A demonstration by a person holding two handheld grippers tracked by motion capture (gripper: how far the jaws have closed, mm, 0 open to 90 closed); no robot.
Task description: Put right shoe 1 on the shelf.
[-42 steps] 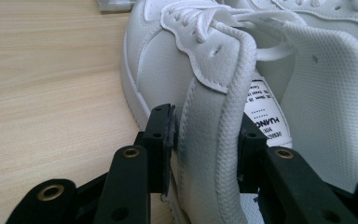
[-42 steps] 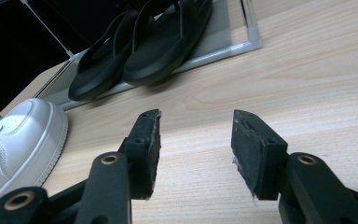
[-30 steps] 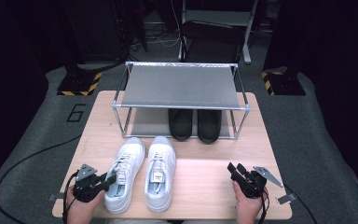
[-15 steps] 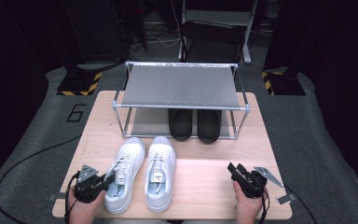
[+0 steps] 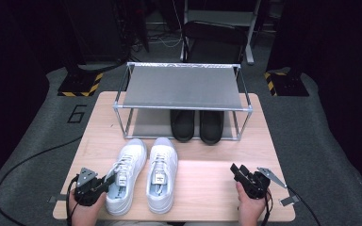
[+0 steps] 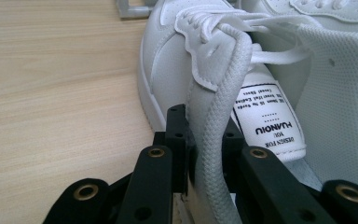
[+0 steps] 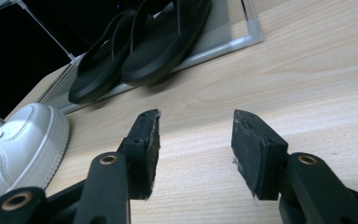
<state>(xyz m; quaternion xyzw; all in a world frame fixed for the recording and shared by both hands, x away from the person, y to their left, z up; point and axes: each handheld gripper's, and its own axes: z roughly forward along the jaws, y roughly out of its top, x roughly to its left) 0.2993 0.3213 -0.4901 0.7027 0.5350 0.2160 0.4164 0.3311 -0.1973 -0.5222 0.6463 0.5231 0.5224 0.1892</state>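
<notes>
Two white sneakers stand side by side at the table's near edge, the left sneaker (image 5: 131,162) (image 6: 177,60) and the right sneaker (image 5: 162,172) (image 7: 18,140). My left gripper (image 5: 104,181) (image 6: 203,126) is at the left sneaker's outer side by the heel. Its jaws have just been closing and now pinch the padded collar between the pads. The tongue label sits just beyond the jaws. My right gripper (image 5: 235,170) (image 7: 196,135) rests open at the table's near right. Nothing is between its jaws.
A metal two-tier shoe rack (image 5: 184,87) stands at the back of the wooden table (image 5: 207,188). A pair of black slippers (image 5: 197,126) (image 7: 135,46) sits on its lower shelf. Cables trail off both grippers toward the floor.
The left gripper's jaws look slightly narrower on the sneaker's collar. Both hands and both sneakers stay where they were.
</notes>
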